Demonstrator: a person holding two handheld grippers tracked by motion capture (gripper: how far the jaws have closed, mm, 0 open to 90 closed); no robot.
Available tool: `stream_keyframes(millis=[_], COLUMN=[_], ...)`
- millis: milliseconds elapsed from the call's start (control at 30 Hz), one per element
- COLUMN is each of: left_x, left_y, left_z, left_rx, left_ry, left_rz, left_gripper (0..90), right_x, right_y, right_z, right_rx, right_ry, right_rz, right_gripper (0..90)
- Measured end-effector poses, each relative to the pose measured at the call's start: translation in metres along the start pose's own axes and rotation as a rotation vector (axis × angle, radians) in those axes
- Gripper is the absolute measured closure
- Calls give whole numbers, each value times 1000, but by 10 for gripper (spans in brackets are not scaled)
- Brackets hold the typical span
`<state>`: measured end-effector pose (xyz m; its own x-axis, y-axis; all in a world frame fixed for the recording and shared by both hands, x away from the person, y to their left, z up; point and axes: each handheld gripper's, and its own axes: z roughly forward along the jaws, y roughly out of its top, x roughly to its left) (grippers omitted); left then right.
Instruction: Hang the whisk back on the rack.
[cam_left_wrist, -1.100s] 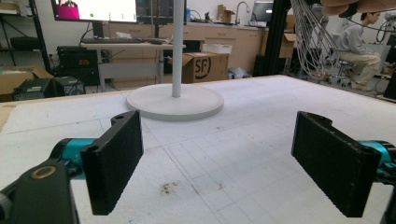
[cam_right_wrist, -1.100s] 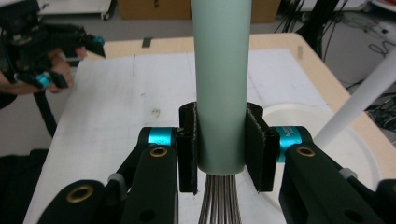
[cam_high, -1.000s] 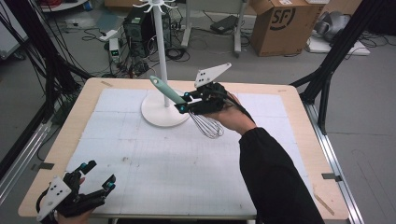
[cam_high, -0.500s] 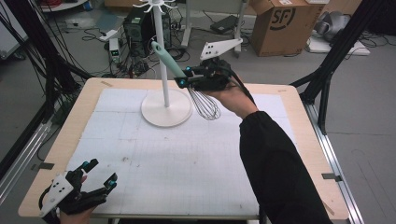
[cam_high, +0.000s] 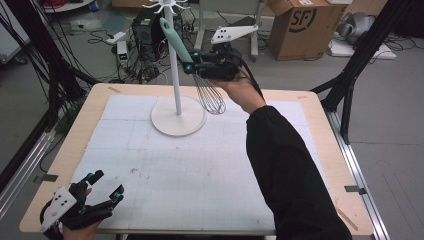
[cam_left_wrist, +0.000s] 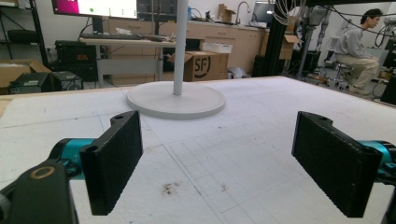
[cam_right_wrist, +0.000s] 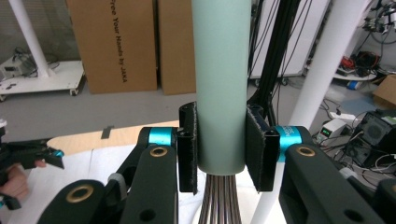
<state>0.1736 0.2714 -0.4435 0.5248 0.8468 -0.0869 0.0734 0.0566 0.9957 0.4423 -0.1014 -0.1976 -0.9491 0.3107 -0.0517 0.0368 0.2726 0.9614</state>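
Compared with one second ago, the right gripper (cam_high: 192, 64) has risen and gone toward the pole of the white hook stand (cam_high: 178, 116), and the whisk (cam_high: 192, 70) has risen with it; its mint handle now points up beside the pole, near the hooks at the top. On the other side, the left gripper (cam_high: 102, 187) has not moved from the near left corner of the table (cam_high: 310, 107).

I judge the whisk to be light. The handle looks stiff and smooth, so it may slip or turn in a loose pinch, while the thin wire loops are springy and would bend if squeezed. For this reason the handle is the place to hold it, close above the wires, as now.

In the right gripper view, the pads (cam_right_wrist: 188, 147) are pressed against both sides of the handle (cam_right_wrist: 221, 84), just above where the wires (cam_right_wrist: 219, 203) come out. In the left gripper view, the jaws stand wide apart over the white mat (cam_left_wrist: 243, 154), holding and touching nothing.
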Motion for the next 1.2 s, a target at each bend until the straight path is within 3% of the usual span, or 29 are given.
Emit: stream_keyframes(millis=[133,233,267,467,633,1200], left_x=[0,-1,-1,-1,-1,0], left_y=[0,1,1,1,1,2], left_z=[0,0,0,0,-1,-7], left_rx=[-2,-3,-3,-1,-3,-13], left_ry=[-6,-19,-22,-19,-18,-5], left_rz=[-3,-2,-1,2,1,4], left_gripper=[168,168,167,167,167,168], right_x=[-10,-15,-19,-26,-32,-44], right_y=[-2,-3,-3,0,-4,-12], right_z=[-3,-3,-3,2,2,16], right_rx=[-15,-21,-26,-23,-15,-40], right_ry=[-34,-39,-24,-46,-73,-88], right_rz=[25,29,53,33,49,67], right_gripper=[692,692,692,692,691,691])
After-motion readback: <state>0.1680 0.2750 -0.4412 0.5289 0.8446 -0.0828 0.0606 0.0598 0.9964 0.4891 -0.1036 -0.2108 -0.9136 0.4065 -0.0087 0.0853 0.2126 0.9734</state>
